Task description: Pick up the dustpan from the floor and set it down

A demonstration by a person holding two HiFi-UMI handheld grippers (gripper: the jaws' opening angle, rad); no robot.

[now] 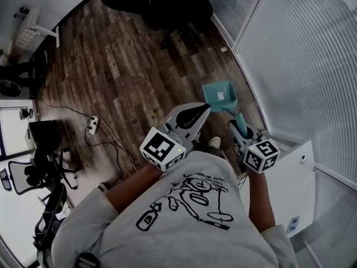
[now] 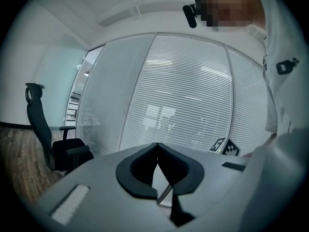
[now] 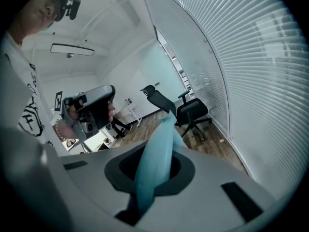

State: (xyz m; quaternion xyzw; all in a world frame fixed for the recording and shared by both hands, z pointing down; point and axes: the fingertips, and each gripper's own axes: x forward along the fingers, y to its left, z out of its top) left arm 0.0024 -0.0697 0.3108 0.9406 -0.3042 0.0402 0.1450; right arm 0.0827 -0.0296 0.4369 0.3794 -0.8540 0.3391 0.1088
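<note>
Dustpan [image 1: 219,95], teal, lies just beside the foot of the blind-covered glass wall [image 1: 301,66], with its scoop pointing away from the person. Its long handle [image 3: 155,151] runs back into the right gripper [image 1: 238,128], whose jaws are clamped on it. From above I cannot tell whether the scoop touches the wooden floor [image 1: 122,66] or hangs over it. The left gripper [image 1: 204,108] is on the side of the dustpan away from the glass wall, near the scoop, with its jaws pressed together on nothing. Black office chairs [image 1: 167,4] stand further along the same wall.
</note>
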